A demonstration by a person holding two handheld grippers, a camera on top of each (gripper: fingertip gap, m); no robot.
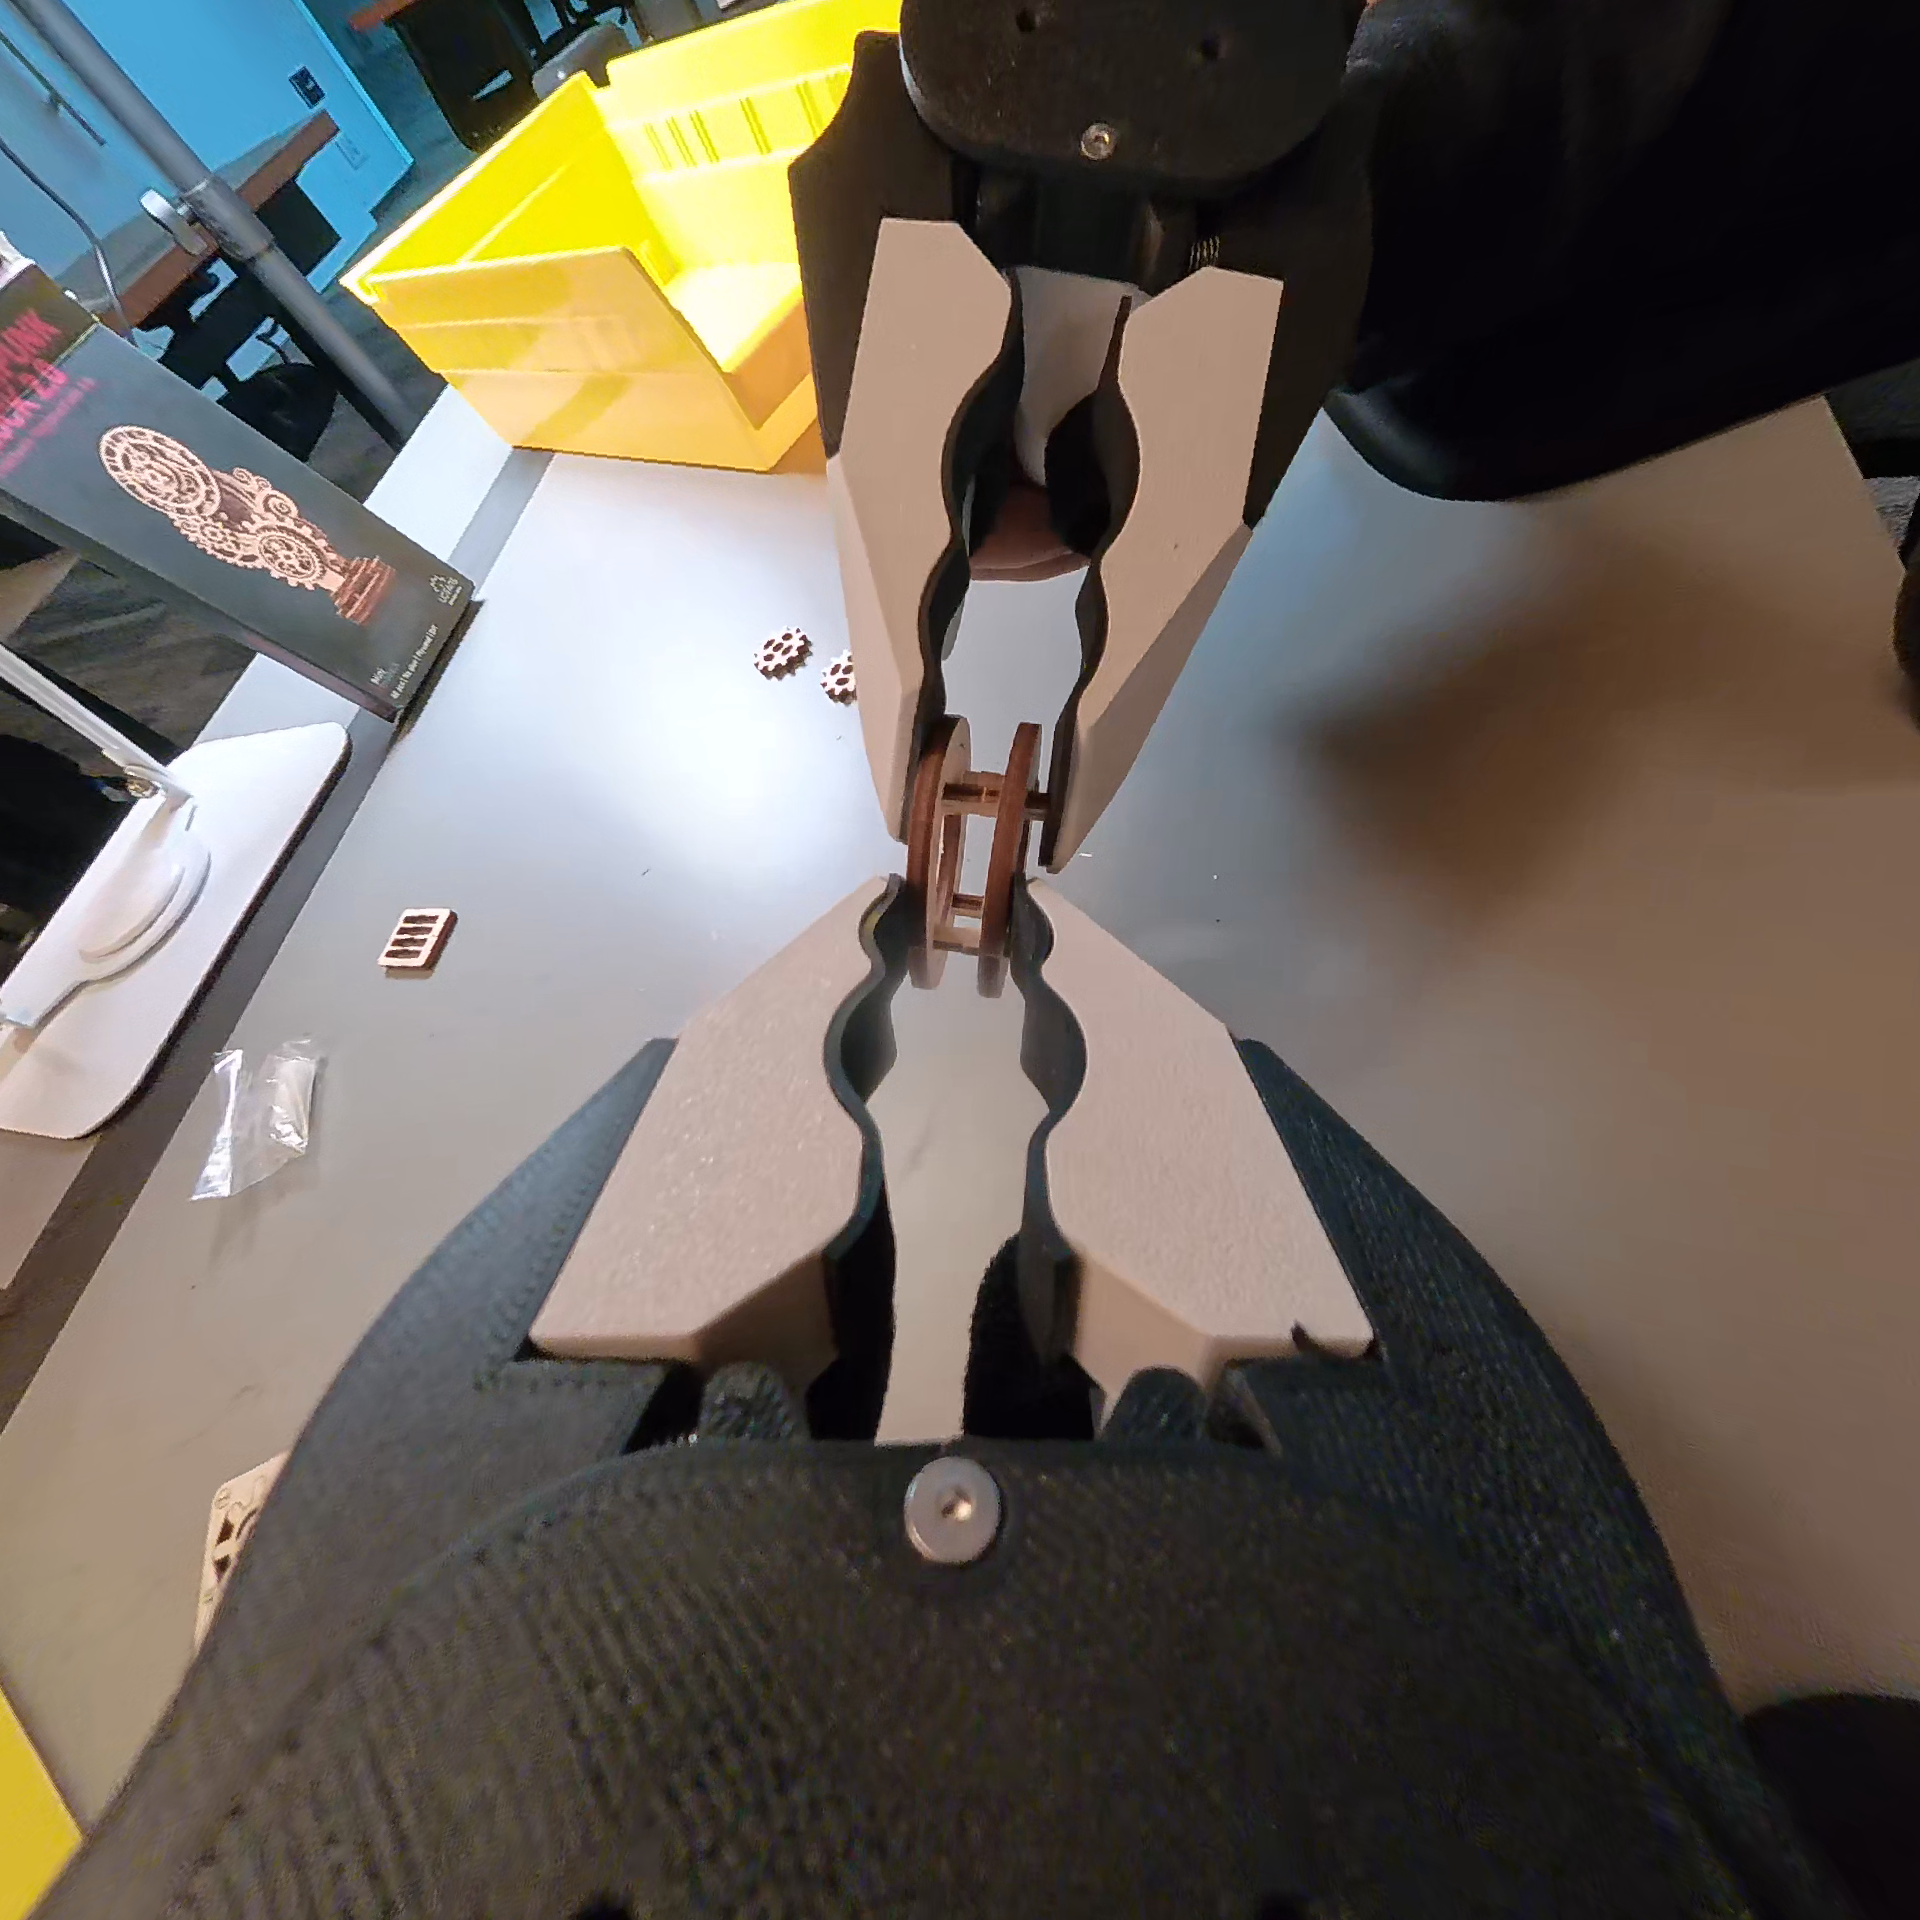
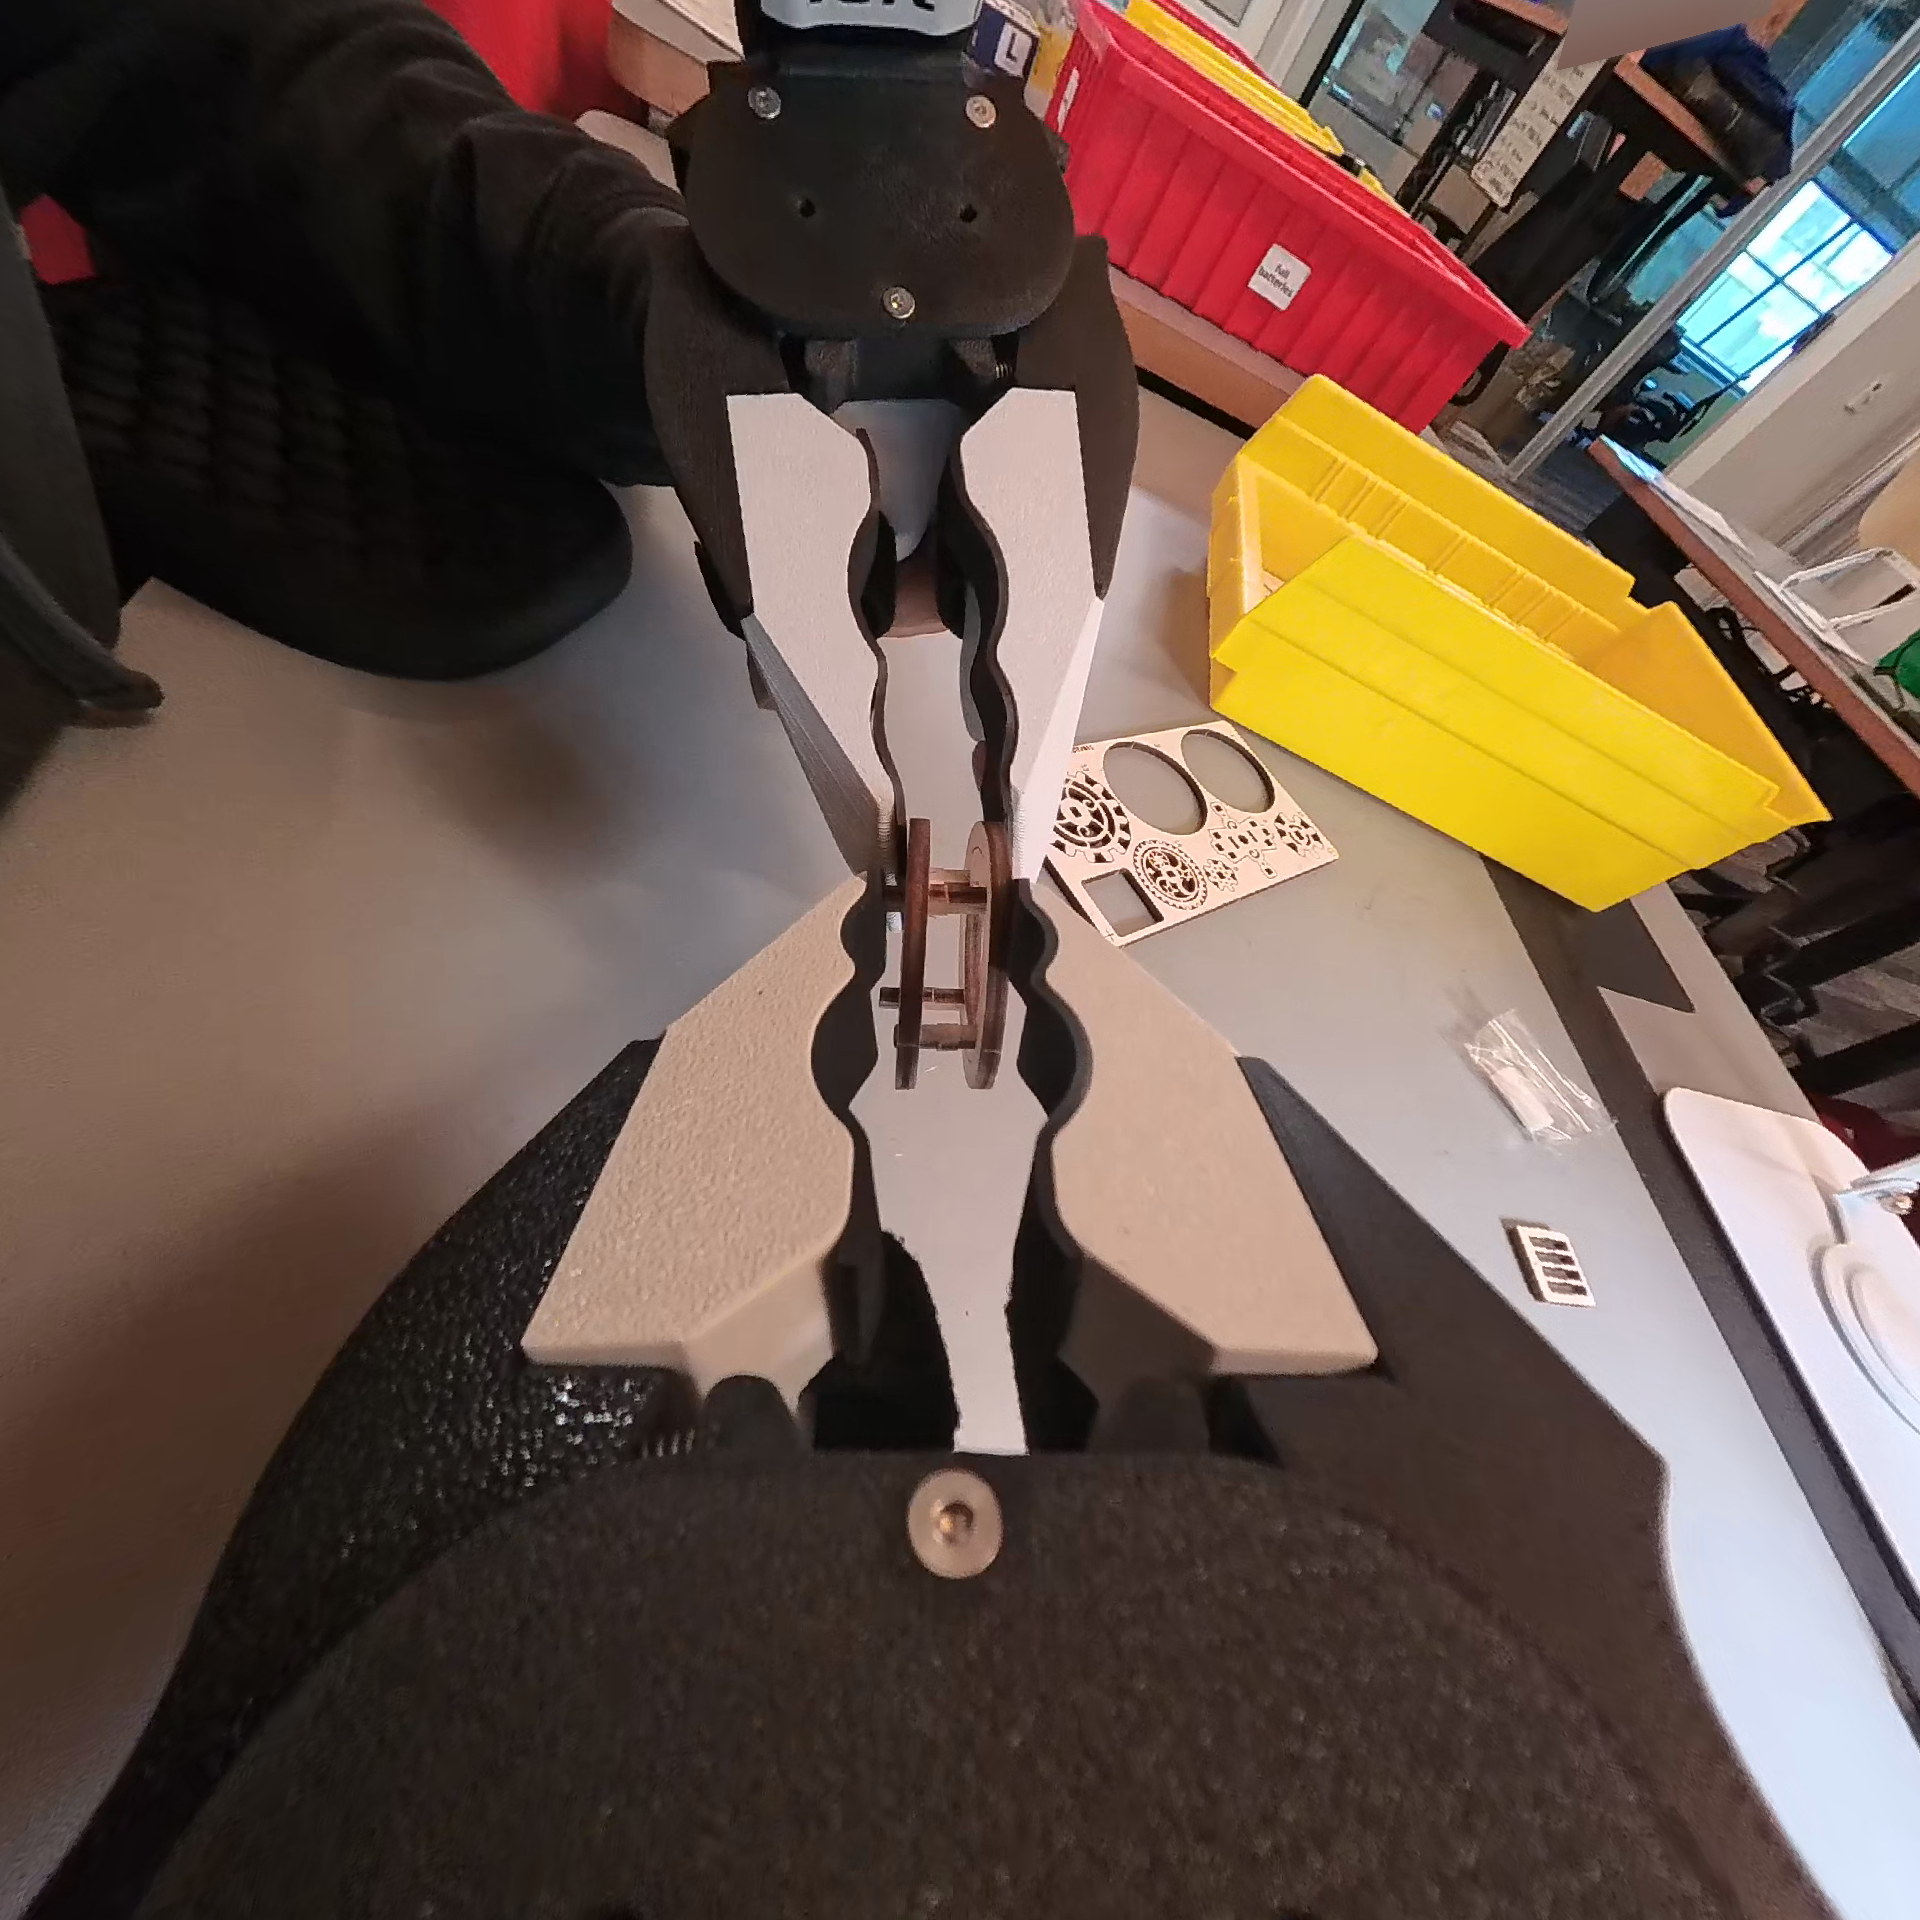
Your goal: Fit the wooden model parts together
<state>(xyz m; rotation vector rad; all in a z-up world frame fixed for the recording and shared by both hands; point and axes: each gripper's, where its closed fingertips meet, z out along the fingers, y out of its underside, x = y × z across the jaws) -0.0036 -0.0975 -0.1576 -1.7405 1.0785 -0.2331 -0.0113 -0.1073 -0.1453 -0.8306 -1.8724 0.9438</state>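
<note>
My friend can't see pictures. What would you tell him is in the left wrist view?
Two grippers meet tip to tip over a grey table, both pinching a small wooden spool made of two discs: the left gripper from below, the right gripper from above. Behind sit two wooden gears, a yellow bin and a dark box.

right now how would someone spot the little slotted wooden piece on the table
Start at the white lamp base on the grey table. Just beside it lies the slotted piece, alone and flat. It is rectangular with parallel slots, unlike the two round toothed gears farther back.
</note>
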